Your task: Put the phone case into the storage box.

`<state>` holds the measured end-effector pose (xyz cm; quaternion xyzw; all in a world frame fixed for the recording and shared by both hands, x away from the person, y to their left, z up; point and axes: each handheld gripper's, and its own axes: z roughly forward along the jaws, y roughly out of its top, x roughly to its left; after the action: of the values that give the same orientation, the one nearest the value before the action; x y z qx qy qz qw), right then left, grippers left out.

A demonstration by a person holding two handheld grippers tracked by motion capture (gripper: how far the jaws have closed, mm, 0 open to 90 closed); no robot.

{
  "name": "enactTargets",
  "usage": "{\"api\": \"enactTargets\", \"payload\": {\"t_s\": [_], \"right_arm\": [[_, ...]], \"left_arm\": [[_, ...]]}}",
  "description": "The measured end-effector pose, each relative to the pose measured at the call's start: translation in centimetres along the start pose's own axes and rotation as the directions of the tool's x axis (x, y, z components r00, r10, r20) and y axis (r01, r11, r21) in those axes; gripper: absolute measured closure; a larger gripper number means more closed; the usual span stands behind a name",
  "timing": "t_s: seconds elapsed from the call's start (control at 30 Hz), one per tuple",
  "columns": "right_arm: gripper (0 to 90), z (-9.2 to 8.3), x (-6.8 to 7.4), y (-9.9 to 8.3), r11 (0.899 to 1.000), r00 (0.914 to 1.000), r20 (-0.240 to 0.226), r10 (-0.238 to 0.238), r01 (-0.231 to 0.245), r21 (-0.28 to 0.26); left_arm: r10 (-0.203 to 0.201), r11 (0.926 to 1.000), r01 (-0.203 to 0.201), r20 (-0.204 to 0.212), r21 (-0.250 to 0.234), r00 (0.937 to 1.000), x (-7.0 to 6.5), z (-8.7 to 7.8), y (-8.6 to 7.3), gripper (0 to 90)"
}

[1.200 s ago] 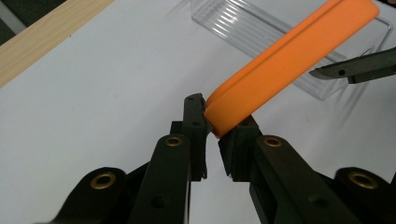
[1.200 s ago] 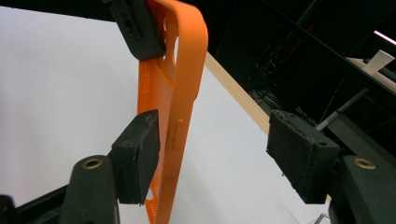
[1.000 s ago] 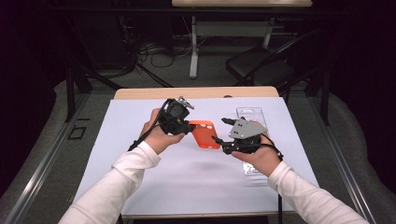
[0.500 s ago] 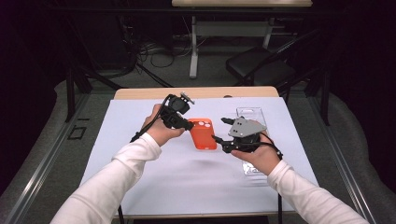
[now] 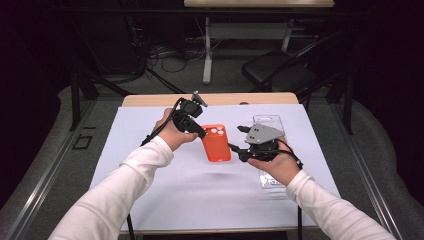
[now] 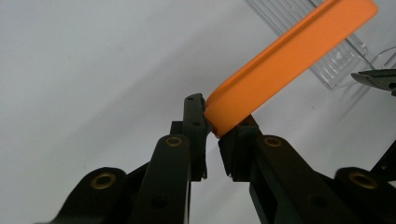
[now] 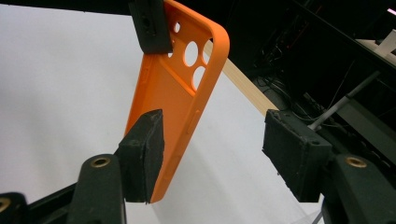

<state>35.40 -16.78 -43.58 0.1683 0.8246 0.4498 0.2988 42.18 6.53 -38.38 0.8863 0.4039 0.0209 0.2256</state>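
An orange phone case [image 5: 216, 143] with round camera holes hangs tilted above the white table cover [image 5: 150, 125]. My left gripper [image 5: 201, 133] is shut on its near left corner; in the left gripper view the jaws [image 6: 215, 125] pinch the case [image 6: 289, 51] by its edge. My right gripper [image 5: 234, 149] is open at the case's right side. In the right gripper view the case [image 7: 173, 93] stands just behind the left pad [image 7: 142, 149], apart from the right pad [image 7: 296, 149], with the gap [image 7: 219, 149] wide. The left gripper's jaw [image 7: 149, 23] holds the case's top.
A clear plastic package [image 5: 267, 121] lies on the cover under and behind my right hand, also seen as a ribbed clear tray [image 6: 327, 60]. The table's wooden back edge [image 5: 225, 99] runs behind. A dark chair [image 5: 280, 75] and cables sit on the floor beyond.
The left hand has turned and drawn slightly back, carrying the case a little left so its flat back faces up more. The right gripper has stayed about where it was.
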Motion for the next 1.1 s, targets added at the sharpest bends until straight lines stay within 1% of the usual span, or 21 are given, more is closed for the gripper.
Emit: {"api": "enactTargets", "payload": {"t_s": [0.07, 0.17, 0.23, 0.37, 0.47, 0.6, 0.63, 0.73, 0.93, 1.0, 1.1], "right_arm": [[39.1, 0.1, -0.1, -0.1, 1.0, 1.0, -0.002, 0.002, -0.002, 0.009], [43.7, 0.2, -0.1, -0.1, 1.0, 0.9999, -0.013, -0.006, 0.006, 0.026], [44.2, 0.2, 0.0, -0.2, 0.999, 0.9998, -0.013, -0.012, 0.013, 0.032], [44.9, 0.3, 0.0, -0.1, 0.999, 0.9998, -0.011, -0.017, 0.017, 0.044], [44.8, 0.3, -0.1, 0.1, 0.999, 0.9998, -0.007, -0.018, 0.019, 0.046], [44.9, 0.4, -0.2, 0.4, 0.998, 0.9998, 0.001, -0.022, 0.022, 0.051], [44.9, 0.5, -0.2, 0.5, 0.998, 0.9997, 0.004, -0.025, 0.025, 0.053], [44.8, 0.6, -0.2, 0.7, 0.998, 0.9996, 0.006, -0.029, 0.028, 0.058], [45.0, 0.9, -0.2, 1.2, 0.995, 0.9984, 0.006, -0.057, 0.056, 0.085], [45.1, 0.9, -0.2, 1.4, 0.994, 0.9983, 0.008, -0.057, 0.056, 0.092], [47.5, 1.2, -0.3, 1.6, 0.992, 0.9985, -0.007, -0.054, 0.054, 0.114]], "left_arm": [[-0.017, 0.9998, 0.017, -0.002, 0.013, 0.9999, 0.1, 0.1, 0.1, 81.3], [-0.037, 0.9989, 0.037, -0.009, 0.03, 0.9993, 0.2, 0.3, 0.1, 81.3], [-0.051, 0.9979, 0.052, -0.006, 0.038, 0.9987, 0.3, 0.4, 0.2, 81.3], [-0.066, 0.9965, 0.066, -0.006, 0.051, 0.9978, 0.3, 0.6, 0.3, 81.3], [-0.067, 0.9963, 0.068, -0.013, 0.053, 0.9977, 0.2, 0.7, 0.4, 81.3], [-0.065, 0.9957, 0.066, -0.011, 0.065, 0.9978, 0.1, 0.9, 0.6, 81.3], [-0.059, 0.9959, 0.06, -0.011, 0.068, 0.9982, 0.1, 0.9, 0.7, 81.3], [-0.062, 0.9959, 0.062, -0.01, 0.066, 0.998, 0.0, 1.1, 0.8, 81.3], [-0.047, 0.9959, 0.048, -0.007, 0.077, 0.9989, -0.4, 1.4, 1.1, 81.3], [-0.043, 0.9962, 0.044, -0.012, 0.075, 0.999, -0.6, 1.6, 1.1, 81.3], [-0.041, 0.9964, 0.042, -0.014, 0.073, 0.9991, -0.8, 1.7, 1.2, 81.3]]}}
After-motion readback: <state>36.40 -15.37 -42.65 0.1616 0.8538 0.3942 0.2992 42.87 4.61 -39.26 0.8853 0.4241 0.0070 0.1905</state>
